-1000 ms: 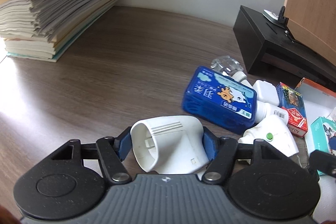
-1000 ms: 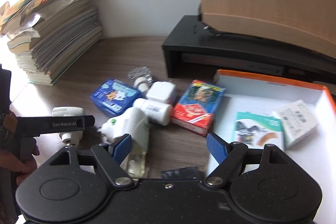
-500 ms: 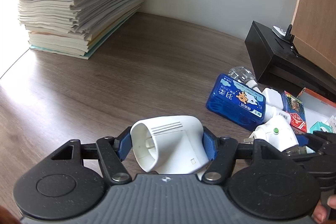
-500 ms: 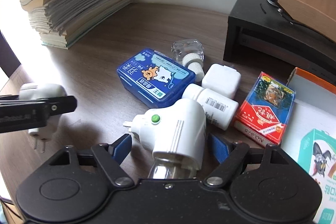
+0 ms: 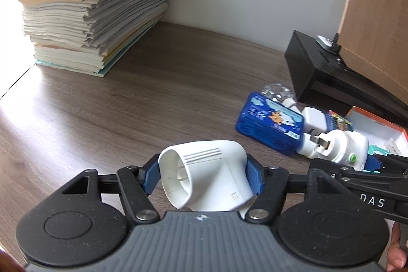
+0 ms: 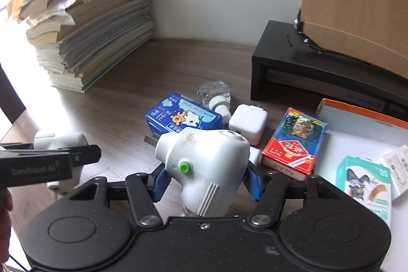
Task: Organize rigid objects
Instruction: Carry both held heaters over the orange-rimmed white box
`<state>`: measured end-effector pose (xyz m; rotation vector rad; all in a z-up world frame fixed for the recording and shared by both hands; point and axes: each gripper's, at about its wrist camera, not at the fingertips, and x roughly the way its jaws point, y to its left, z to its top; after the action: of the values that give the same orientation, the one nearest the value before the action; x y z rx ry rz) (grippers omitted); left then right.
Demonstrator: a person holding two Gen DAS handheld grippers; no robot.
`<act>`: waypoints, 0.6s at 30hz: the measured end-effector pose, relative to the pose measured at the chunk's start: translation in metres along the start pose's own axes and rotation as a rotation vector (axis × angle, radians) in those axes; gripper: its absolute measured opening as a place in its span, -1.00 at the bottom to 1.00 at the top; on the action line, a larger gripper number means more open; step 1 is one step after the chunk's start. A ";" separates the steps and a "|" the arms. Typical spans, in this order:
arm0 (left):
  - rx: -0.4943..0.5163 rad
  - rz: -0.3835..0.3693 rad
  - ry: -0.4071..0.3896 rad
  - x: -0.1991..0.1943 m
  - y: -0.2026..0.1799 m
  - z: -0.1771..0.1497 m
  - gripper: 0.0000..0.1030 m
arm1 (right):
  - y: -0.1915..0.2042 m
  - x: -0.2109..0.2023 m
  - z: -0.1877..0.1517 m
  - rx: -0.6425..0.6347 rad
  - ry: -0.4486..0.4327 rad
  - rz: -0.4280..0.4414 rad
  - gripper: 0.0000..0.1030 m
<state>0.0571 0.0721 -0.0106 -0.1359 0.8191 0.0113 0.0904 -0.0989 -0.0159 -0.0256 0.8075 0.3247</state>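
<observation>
- We see our left gripper (image 5: pixel 202 179) tilted down over the wooden desk (image 5: pixel 153 103), its blue pads clamped on a white plug-in heater (image 5: pixel 206 182) held clear of the surface.
- Our right gripper (image 6: pixel 204 179), angled down likewise, has its jaws closing on a second plug-in heater with a green button (image 6: pixel 204 157); both pads touch its sides.
- Beyond it lie a blue box (image 6: pixel 182 116), a white charger (image 6: pixel 247 122) and a red card pack (image 6: pixel 293 144).
</observation>
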 end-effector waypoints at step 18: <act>0.181 -0.204 -0.030 -0.035 -0.072 -0.016 0.32 | -0.042 -0.112 -0.046 0.209 -0.138 -0.214 0.42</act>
<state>0.0263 0.0006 0.0123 -0.0481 0.7691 -0.2513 -0.0017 -0.1768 0.0283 0.1046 0.6908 0.0387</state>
